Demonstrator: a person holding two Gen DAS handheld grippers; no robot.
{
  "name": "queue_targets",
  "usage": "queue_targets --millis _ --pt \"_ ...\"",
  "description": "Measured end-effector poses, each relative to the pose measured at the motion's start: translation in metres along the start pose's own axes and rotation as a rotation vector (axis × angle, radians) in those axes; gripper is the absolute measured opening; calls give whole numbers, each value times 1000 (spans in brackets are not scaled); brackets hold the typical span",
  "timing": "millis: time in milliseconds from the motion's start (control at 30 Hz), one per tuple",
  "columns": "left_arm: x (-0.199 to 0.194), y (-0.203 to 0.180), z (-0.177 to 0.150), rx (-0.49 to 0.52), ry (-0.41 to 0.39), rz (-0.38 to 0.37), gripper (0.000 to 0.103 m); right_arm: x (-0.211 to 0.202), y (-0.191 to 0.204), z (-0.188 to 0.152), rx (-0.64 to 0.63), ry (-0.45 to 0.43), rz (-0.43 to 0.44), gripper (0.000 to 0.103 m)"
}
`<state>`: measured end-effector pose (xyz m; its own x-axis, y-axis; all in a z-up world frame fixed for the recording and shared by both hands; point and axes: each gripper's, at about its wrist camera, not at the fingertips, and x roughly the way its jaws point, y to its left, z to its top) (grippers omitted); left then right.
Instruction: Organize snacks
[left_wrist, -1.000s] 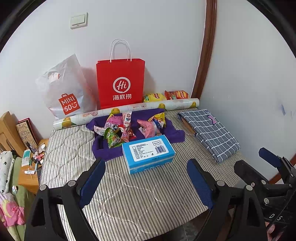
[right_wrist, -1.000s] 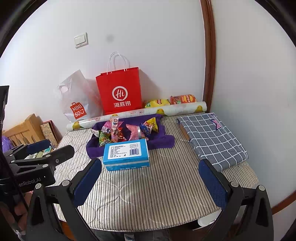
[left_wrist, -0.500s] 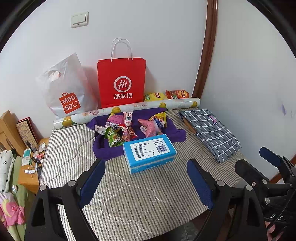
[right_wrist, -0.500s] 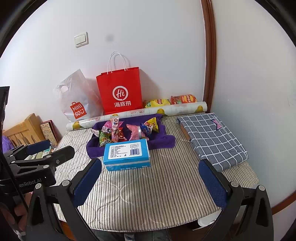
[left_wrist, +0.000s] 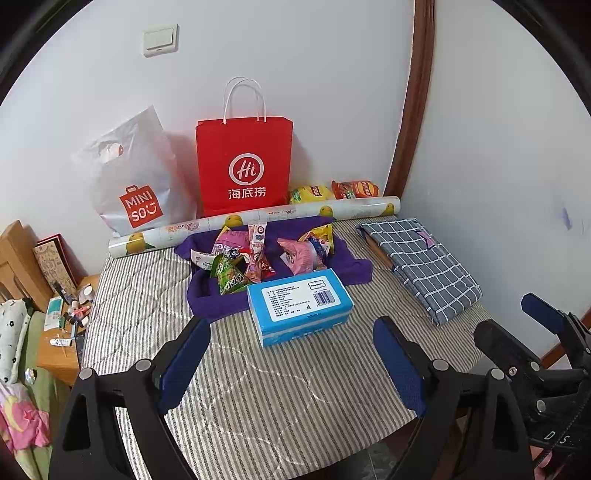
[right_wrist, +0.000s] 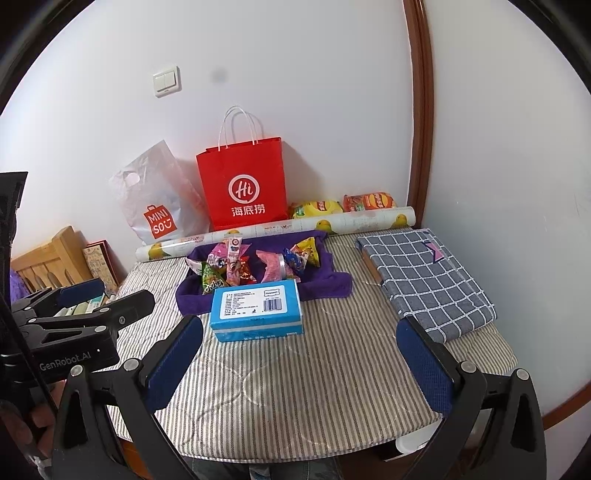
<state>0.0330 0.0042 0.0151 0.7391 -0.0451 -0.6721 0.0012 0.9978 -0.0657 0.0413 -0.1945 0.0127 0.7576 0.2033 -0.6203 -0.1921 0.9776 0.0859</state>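
Striped mattress (right_wrist: 295, 387) in a white-walled corner, red bag (left_wrist: 244, 166) & white bag (left_wrist: 136, 184) at the back. Snacks (left_wrist: 258, 254) heaped on a purple cloth (left_wrist: 218, 299), blue box (left_wrist: 299, 304) just in front. Left gripper (left_wrist: 290, 363) & right gripper (right_wrist: 299, 360) both spread wide, empty, near edge. Hardly changed vs earlier, maybe a bit closer.

The left gripper (left_wrist: 290, 363) fills the lower part of the left wrist view: two black, angular plastic arms with triangular cut-outs and round silver screws; each finger carries a dark blue textured pad (left_wrist: 399, 369). The right gripper (right_wrist: 299, 363) in its own view has the same black frame, silver screws and blue pads (right_wrist: 424, 367); at the left edge of that frame a black body bears white "GenRobot.AI" lettering, with bare skin of a hand (right_wrist: 35, 417) below it.
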Motion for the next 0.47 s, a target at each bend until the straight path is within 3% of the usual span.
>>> queue_targets --millis 467 --pt "16 5 2 -10 9 19 90 6 0 4 -7 -18 10 103"
